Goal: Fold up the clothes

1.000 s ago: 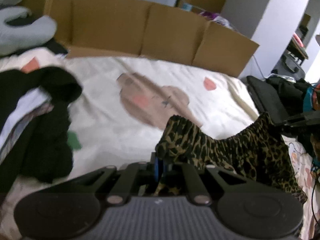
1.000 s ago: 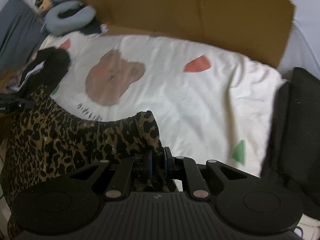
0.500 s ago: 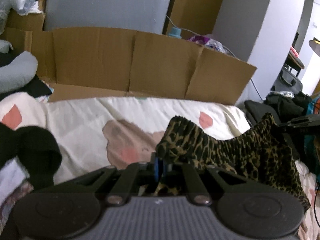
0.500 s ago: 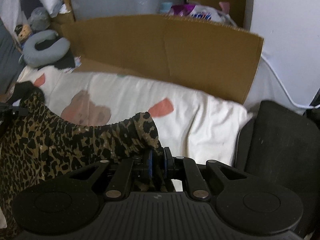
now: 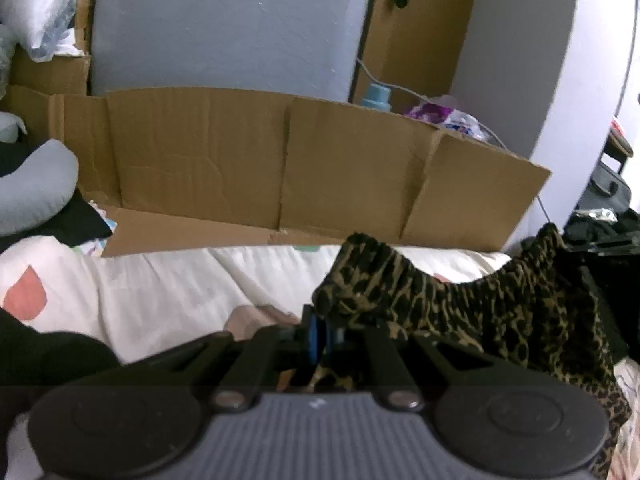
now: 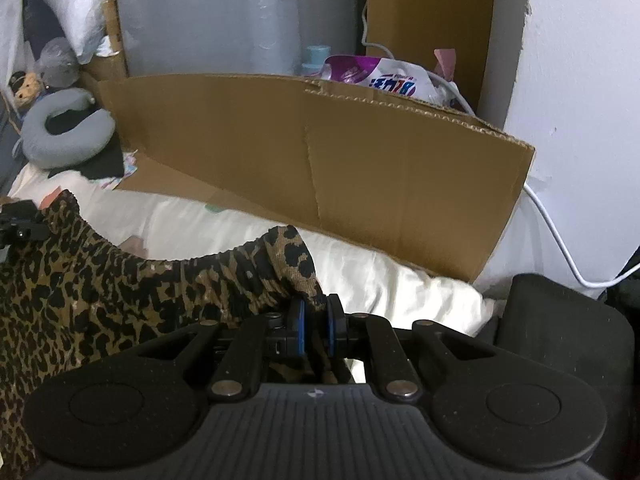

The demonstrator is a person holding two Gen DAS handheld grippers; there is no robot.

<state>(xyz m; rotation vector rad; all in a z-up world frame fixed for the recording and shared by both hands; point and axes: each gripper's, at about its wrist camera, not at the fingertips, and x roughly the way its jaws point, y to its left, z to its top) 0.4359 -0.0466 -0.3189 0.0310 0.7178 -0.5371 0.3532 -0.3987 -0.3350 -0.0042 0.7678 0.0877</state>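
A leopard-print garment hangs stretched between my two grippers above a cream bedsheet. My left gripper is shut on one corner of its gathered waistband. My right gripper is shut on the other corner of the same garment, whose body drapes down to the left in that view. At the far right of the left wrist view the right gripper shows small, and the left gripper shows at the far left edge of the right wrist view.
A flattened cardboard wall stands along the far side of the bed. A grey neck pillow and dark clothes lie at the left. A black case sits at the right, with a white cable by the wall.
Both grippers have risen and tilted up with the leopard garment held between them; the sheet's bear print has dropped low in both views and the cardboard and wall now fill them.
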